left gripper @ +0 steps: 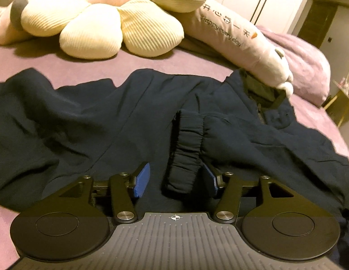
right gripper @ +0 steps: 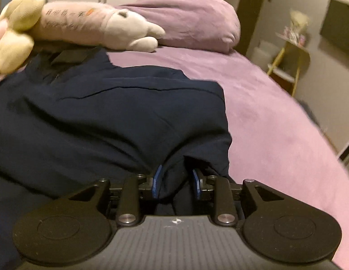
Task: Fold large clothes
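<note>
Left tongs (left gripper: 175, 177) spread beside navy garment (left gripper: 84, 117) cuff (left gripper: 185, 153) lower centre, right tongs (right gripper: 175, 181) loosely around bunched fabric, purple bed (right gripper: 264, 112)

Dark navy jacket (left gripper: 84, 117) spreads plain and unpatterned across a mauve-purple bedsheet (right gripper: 275, 123). Its gathered cuff (left gripper: 185, 148) reads nearly black. Behind sits a pale yellow ribbed flower cushion (left gripper: 95, 22) with a soft pink centre. A pinkish-white long plush (left gripper: 237, 38) carries dark embroidered lettering and a small orange mark. The pillow (right gripper: 197, 20) matches in mauve. Bright blue pads (left gripper: 141, 180) on black gripper fingers, grey ridged body.
</note>
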`<action>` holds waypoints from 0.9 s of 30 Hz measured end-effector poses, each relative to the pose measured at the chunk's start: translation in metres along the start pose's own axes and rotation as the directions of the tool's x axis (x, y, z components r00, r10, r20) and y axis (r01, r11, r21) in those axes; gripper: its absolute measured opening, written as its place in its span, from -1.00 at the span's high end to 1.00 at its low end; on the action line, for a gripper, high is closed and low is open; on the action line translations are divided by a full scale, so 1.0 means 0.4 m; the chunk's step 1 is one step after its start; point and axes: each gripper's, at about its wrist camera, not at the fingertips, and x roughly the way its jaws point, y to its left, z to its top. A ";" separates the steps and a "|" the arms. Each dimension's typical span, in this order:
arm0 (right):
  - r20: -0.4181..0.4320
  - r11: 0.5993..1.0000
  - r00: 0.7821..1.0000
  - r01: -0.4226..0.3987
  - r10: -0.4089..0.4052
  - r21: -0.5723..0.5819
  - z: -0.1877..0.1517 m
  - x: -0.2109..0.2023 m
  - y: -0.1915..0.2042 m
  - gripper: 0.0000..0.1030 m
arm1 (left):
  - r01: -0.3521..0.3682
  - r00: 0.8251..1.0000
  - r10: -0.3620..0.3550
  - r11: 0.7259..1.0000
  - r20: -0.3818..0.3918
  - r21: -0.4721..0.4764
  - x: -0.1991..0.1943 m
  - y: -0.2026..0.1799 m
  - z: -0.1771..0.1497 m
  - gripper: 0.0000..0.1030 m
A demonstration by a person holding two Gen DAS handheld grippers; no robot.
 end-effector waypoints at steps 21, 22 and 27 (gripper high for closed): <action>0.128 0.834 0.829 -0.520 0.545 -0.182 0.062 -0.184 0.566 0.70 | -0.085 0.947 0.241 0.827 0.213 -0.556 -0.399 0.688 -0.036 -0.30; 0.125 0.825 0.821 -0.528 0.556 -0.203 0.062 -0.181 0.620 0.71 | -0.095 0.938 0.270 0.803 0.217 -0.589 -0.400 0.721 -0.032 -0.28; 0.136 0.823 0.825 -0.504 0.548 -0.261 0.071 -0.149 0.781 0.71 | -0.068 0.917 0.328 0.689 0.226 -0.722 -0.387 0.869 -0.018 -0.13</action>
